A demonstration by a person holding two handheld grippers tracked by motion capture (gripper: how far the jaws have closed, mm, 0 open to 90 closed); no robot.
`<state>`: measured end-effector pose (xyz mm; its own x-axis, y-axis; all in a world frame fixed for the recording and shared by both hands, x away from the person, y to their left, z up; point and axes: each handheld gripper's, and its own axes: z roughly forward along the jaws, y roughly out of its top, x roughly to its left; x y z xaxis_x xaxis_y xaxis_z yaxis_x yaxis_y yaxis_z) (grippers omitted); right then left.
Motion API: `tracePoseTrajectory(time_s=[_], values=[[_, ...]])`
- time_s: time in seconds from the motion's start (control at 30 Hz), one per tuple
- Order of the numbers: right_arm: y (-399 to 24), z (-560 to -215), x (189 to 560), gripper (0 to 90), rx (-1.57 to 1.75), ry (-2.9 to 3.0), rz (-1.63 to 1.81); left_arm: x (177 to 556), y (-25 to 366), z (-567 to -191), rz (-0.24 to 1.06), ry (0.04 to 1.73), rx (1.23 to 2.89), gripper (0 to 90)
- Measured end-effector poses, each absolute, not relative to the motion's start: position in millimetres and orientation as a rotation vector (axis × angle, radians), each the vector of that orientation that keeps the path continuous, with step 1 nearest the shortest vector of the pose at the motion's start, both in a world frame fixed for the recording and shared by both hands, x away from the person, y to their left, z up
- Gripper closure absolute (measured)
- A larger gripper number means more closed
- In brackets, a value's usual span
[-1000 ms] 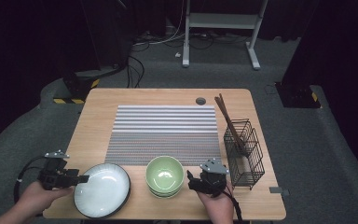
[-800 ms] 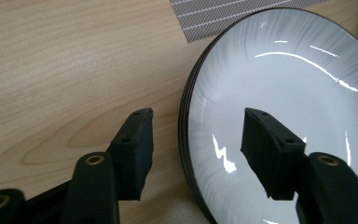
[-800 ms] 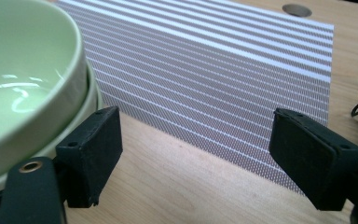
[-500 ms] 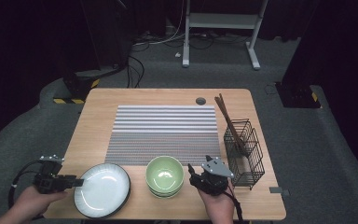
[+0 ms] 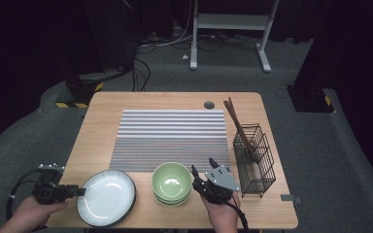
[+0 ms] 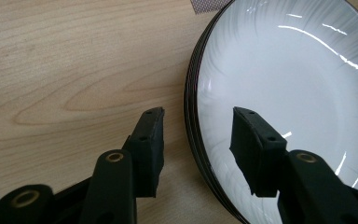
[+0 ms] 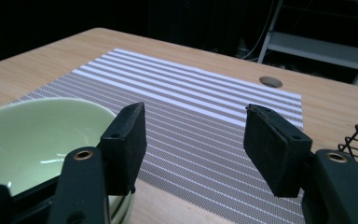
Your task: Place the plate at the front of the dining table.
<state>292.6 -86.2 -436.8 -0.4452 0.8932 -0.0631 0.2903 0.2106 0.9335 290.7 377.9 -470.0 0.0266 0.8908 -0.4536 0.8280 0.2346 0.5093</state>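
Note:
A white plate (image 5: 106, 196) with a dark rim lies on a small stack at the table's front left. My left gripper (image 5: 80, 192) reaches its left edge. In the left gripper view the left gripper (image 6: 198, 112) straddles the rim of the plate (image 6: 284, 70), one jaw over the wood and one over the white inside. Its jaws have just been closing, with a gap still showing. A green bowl (image 5: 171, 180) tops a short stack at front centre. My right gripper (image 5: 202, 166) hovers at its right side. Its jaws have just been closing with nothing between them, the bowl (image 7: 23, 135) beside the right gripper (image 7: 196, 109).
A striped grey placemat (image 5: 172, 138) covers the table's middle. A black wire basket (image 5: 255, 160) holding brown chopsticks (image 5: 235, 121) stands at the right, close to my right hand. A round hole (image 5: 209, 105) sits near the far edge.
Both pairs of jaws stand narrower than before. The right gripper has lifted a little beside the bowl. The left hand has slid slightly back toward the table's left front corner.

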Motion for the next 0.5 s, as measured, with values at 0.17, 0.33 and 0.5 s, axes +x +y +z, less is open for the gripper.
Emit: tracePoseTrajectory(time_s=[0.17,0.33,0.5], values=[[-76.4,-433.1,290.3,41.2,1.082,1.847,1.248,290.6,381.8,-471.2,0.132,1.786,1.597,54.3],[-65.9,-430.2,290.0,42.9,1.086,1.847,1.261,288.4,381.4,-471.9,0.156,1.776,1.586,51.9],[-52.9,-427.3,289.9,48.6,1.099,1.859,1.27,287.4,383.5,-470.7,0.157,1.782,1.566,53.3]])
